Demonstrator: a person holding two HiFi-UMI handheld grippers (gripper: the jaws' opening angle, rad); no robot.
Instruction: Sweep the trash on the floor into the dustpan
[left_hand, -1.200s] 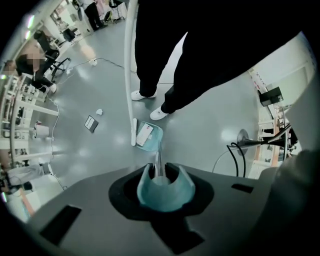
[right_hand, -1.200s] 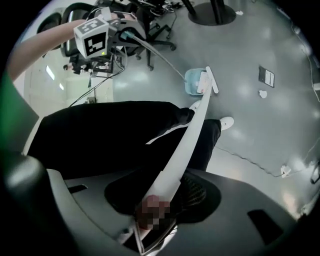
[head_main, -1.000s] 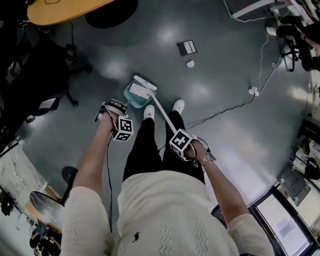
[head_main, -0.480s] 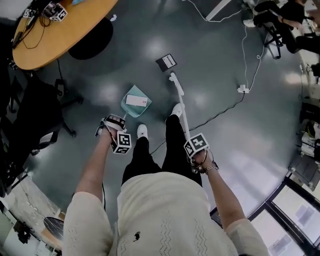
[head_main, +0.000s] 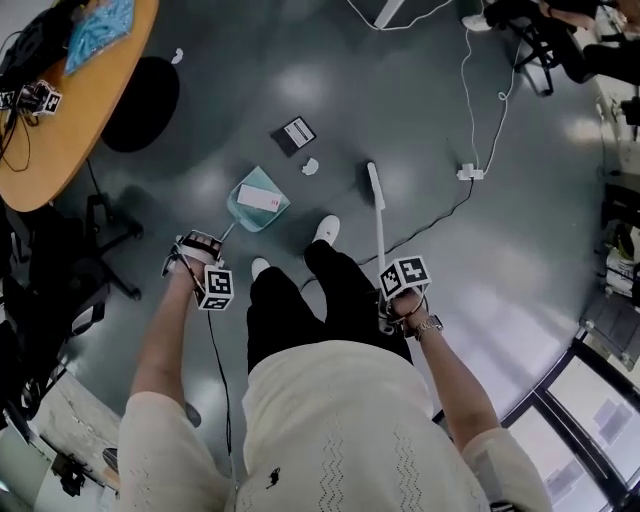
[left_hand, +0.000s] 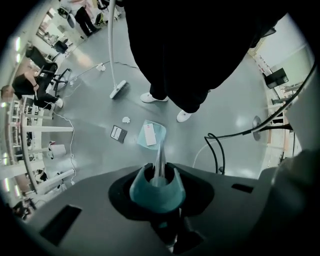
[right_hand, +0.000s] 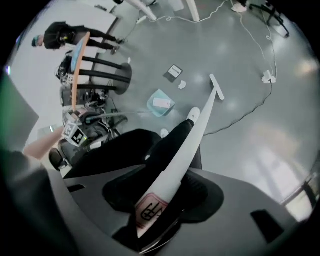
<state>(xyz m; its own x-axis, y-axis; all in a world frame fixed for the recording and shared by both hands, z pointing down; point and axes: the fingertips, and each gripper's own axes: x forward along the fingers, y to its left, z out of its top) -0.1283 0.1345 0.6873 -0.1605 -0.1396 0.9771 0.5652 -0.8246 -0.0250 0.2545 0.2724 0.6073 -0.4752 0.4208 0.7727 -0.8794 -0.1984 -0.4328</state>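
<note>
The left gripper (head_main: 197, 258) has its jaws clamped on the top end of the long thin handle of a teal plastic dustpan (head_main: 243, 208). This lets the person stand upright while the pan sits low on the glossy grey floor (head_main: 430, 90), just far of their feet. From the head view, the pan's open mouth seems to face far and right, toward the loose trash, so it looks set as the catching side.

The right gripper (head_main: 398, 295) is pinched on the upper end of a white long-handled broom (head_main: 378, 215). The shaft slants away and down to the narrow head (head_main: 373, 183). The head lies to the right of the trash, well apart from the pan, so a stroke to the left would likely push the litter toward the pan. Whether the head touches the floor I cannot tell.

There are two grippers, one dustpan and one broom. I count three pieces of trash:
- A white card (head_main: 262, 198) lies inside the pan.
- A crumpled white paper scrap (head_main: 310, 166) lies on the floor between the pan and the broom head, just beside the pan's far right edge.
- A flat black square packet (head_main: 296, 133) with a pale label lies farther off, just beyond the scrap.

So two pieces are not yet swept in.

One white power cable (head_main: 490, 110) trails across the floor to the right, clear of the sweep. One round wooden table (head_main: 70, 120) stands at far left.
</note>
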